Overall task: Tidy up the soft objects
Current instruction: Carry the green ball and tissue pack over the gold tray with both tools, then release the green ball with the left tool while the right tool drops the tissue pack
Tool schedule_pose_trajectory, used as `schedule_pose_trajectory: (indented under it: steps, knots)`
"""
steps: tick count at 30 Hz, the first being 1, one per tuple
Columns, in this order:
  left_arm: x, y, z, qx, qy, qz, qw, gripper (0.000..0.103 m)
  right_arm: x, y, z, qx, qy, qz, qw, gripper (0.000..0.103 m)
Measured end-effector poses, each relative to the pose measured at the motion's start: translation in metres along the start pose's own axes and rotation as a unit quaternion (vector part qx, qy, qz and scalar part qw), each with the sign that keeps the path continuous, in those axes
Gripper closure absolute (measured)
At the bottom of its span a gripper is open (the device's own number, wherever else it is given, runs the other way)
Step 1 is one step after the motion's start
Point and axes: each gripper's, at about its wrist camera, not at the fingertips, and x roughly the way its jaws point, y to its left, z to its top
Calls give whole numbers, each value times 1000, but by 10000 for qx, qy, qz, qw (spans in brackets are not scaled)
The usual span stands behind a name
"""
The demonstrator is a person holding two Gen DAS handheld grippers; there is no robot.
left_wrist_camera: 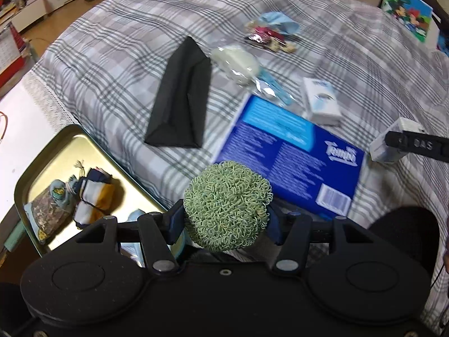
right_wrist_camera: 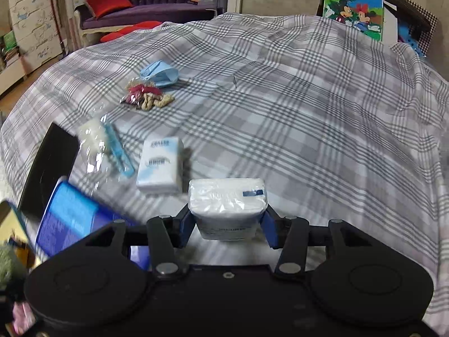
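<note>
My left gripper [left_wrist_camera: 224, 219] is shut on a round green loop-textured scrubber ball [left_wrist_camera: 227, 205], held just right of a gold metal tray [left_wrist_camera: 64, 143]. The tray holds several small fabric pouches [left_wrist_camera: 95, 193]. My right gripper [right_wrist_camera: 228, 221] is shut on a white plastic-wrapped tissue pack [right_wrist_camera: 227, 199], its blue pads pressing on both sides. In the left wrist view one of the right gripper's black fingers [left_wrist_camera: 415, 143] shows at the right edge with that pack [left_wrist_camera: 393, 140]. A black folded cloth [left_wrist_camera: 182, 98] and a blue face mask [right_wrist_camera: 160, 73] lie on the plaid bedspread [right_wrist_camera: 308, 112].
A large blue tissue box [left_wrist_camera: 289, 151] lies beside the tray. A small white-blue tissue pack [right_wrist_camera: 160, 165], a clear bag with a white fluffy item [left_wrist_camera: 238, 61] and a bag of red and tan bits [right_wrist_camera: 146, 98] lie further out. The bed's right half is bare plaid.
</note>
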Motion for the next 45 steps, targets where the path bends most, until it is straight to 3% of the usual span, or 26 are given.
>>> schedule_pose_trajectory:
  steps: [11,21,32,37,45]
  knots:
    - [-8,-1,-41,-128,171,-19,9998,48,-59,13,-49,-427,156,739,9962,55]
    - [-24,48,-68,-928,78,273,9953,48,-75,74,-65,-1013,461,1803,9773,55]
    - [-29,147,-55,-2100,-209,888,9734,48,-80,165,-50,-1609,351,2375,9573,55]
    - [-10,181,-50,-2516,-58,987,9628,48,-73,201,-37,-1707,404,2432,9540,55]
    - [30,211,-60,-2703,279,1102,9560,46,-51,252,-13,-1872,424,2346,9530,54]
